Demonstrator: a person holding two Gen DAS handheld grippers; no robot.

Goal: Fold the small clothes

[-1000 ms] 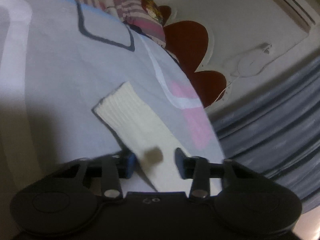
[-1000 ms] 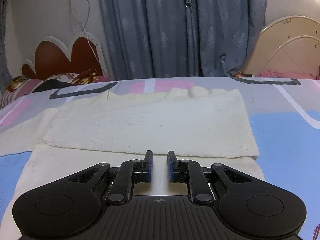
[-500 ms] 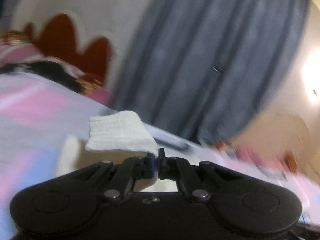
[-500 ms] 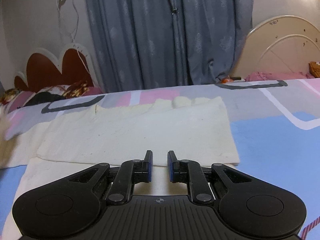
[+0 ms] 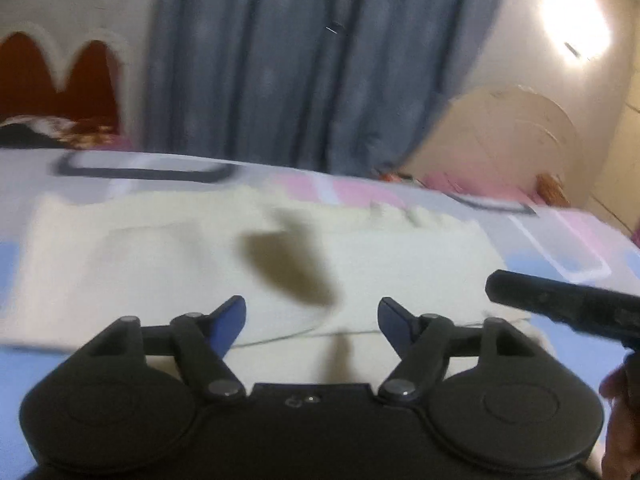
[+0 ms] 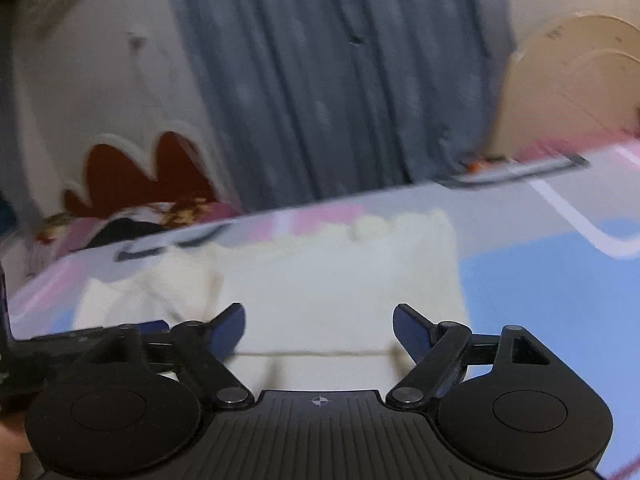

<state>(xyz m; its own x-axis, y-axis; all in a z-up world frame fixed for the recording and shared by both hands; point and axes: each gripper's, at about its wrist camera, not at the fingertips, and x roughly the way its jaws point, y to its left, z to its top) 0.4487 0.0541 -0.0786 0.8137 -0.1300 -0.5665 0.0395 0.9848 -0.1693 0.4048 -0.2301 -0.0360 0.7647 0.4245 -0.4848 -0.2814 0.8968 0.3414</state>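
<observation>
A cream knitted garment lies folded flat on the patterned bedsheet. My left gripper hovers over its near edge, jaws opening, with nothing pressed between the blue pads; its shadow falls on the cloth. In the right wrist view the same garment spreads ahead, a folded-over sleeve on its left part. My right gripper is over the near fold line, jaws opening and empty. The right gripper's finger shows at the left view's right edge, and the left gripper pokes in at the right view's left.
A red headboard with pillows stands at the bed's far left. Grey-blue curtains hang behind the bed. A cream bed frame is at the far right. A person's hand shows at the right edge.
The left gripper closed on the cream sleeve end, swung it across over the garment, then let go. Both grippers went from nearly shut to wide open. The right one barely moved.
</observation>
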